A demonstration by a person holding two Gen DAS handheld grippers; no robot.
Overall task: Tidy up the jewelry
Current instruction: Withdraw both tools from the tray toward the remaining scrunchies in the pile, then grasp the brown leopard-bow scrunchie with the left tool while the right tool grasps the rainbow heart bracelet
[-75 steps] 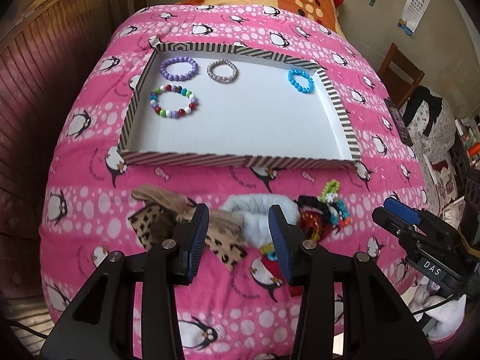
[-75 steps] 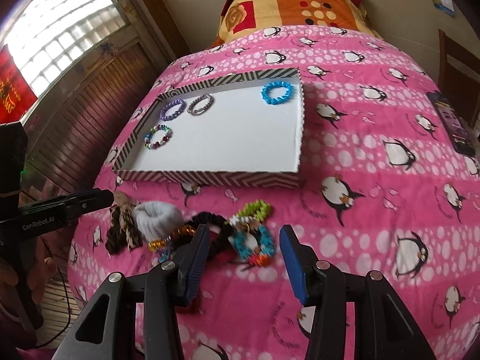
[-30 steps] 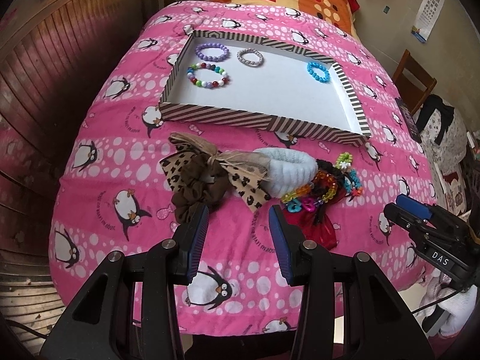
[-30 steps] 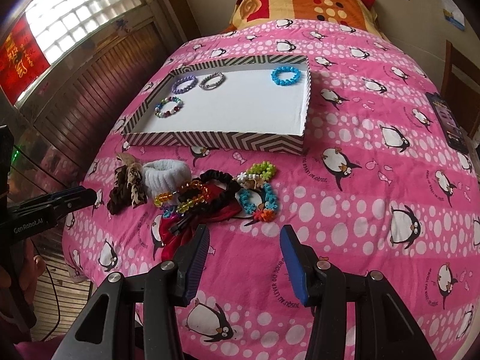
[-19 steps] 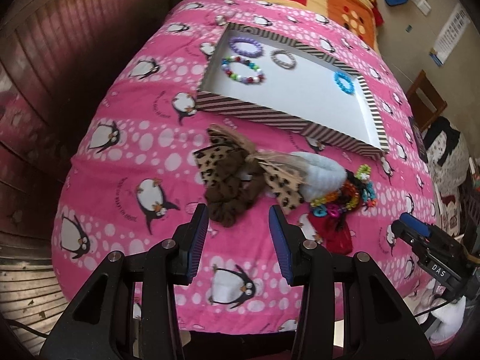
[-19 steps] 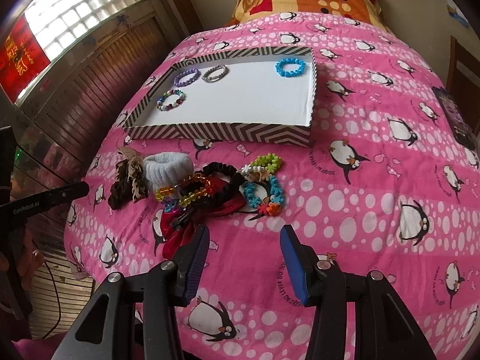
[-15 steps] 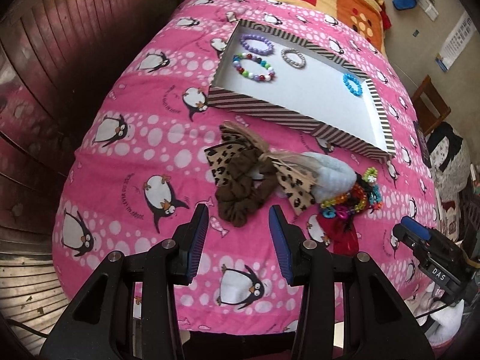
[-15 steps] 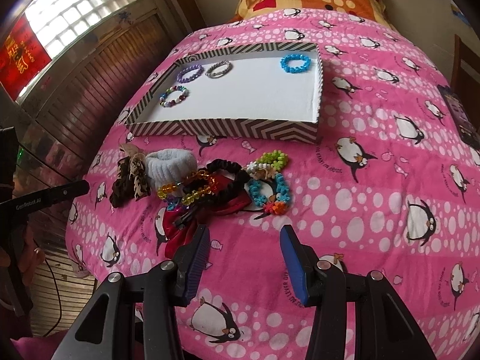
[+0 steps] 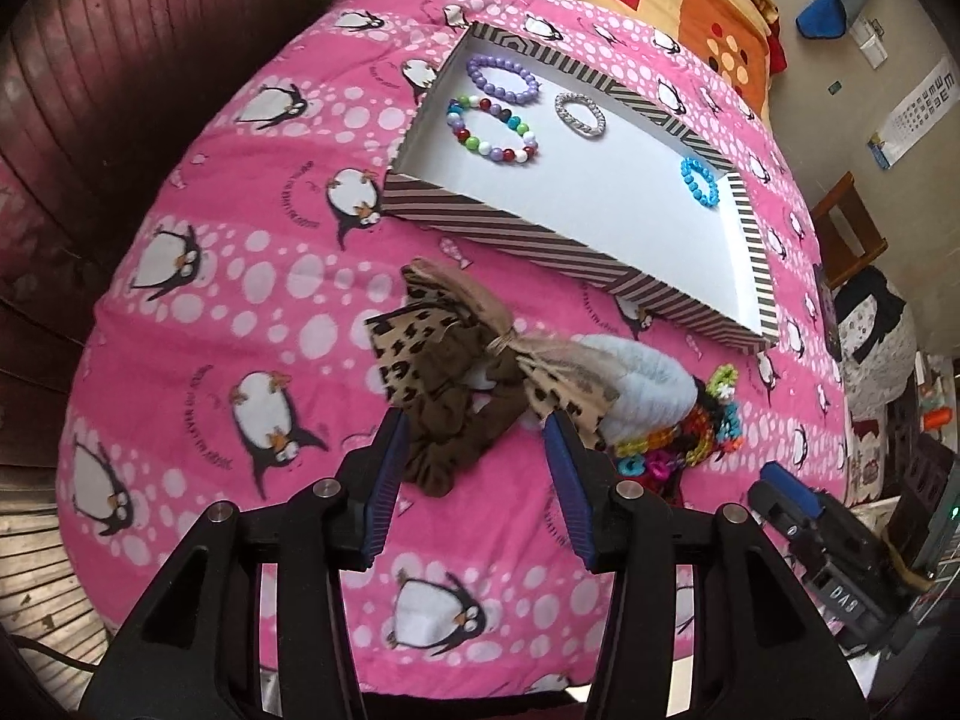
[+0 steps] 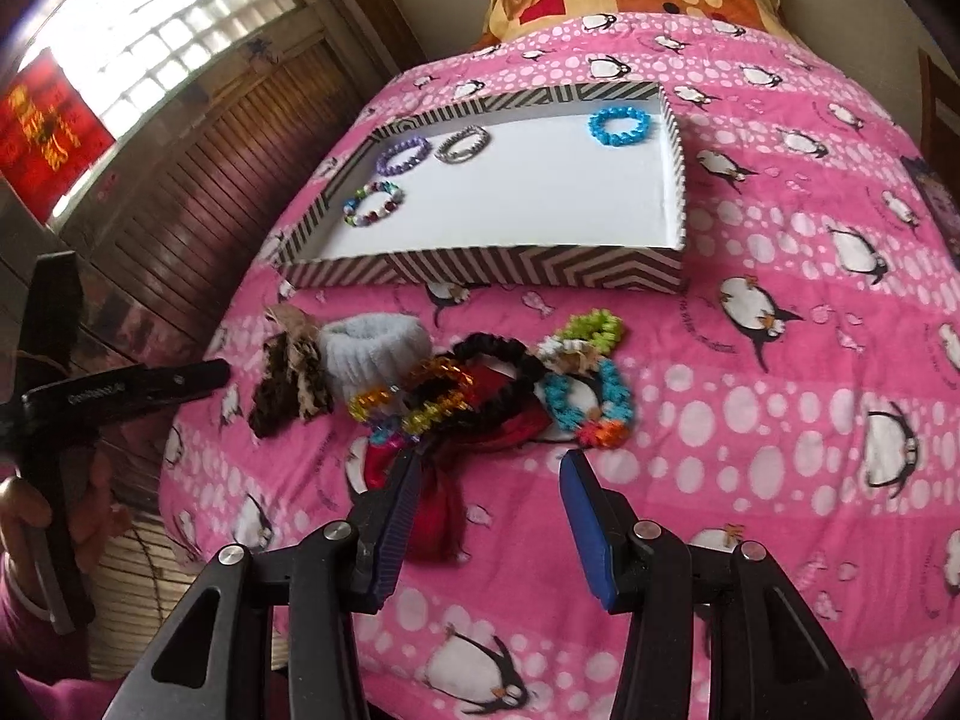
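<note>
Scrunchie [image 9: 456,438], brown with leopard bow, lies between my left gripper [image 9: 474,480] jaws, which are opening, nothing pinched. Risk: its bow overlaps the white scrunchie [image 9: 642,384] just right, so closing could drag both.

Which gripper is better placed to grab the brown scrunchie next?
Left. The left gripper already frames the brown scrunchie, jaws opening with nothing pinched. The right gripper sits over the red bow, with the pile between it and the scrunchie.

Daylight from window [image 10: 150,54], fisheye edges dark, blur perhaps slight.
</note>
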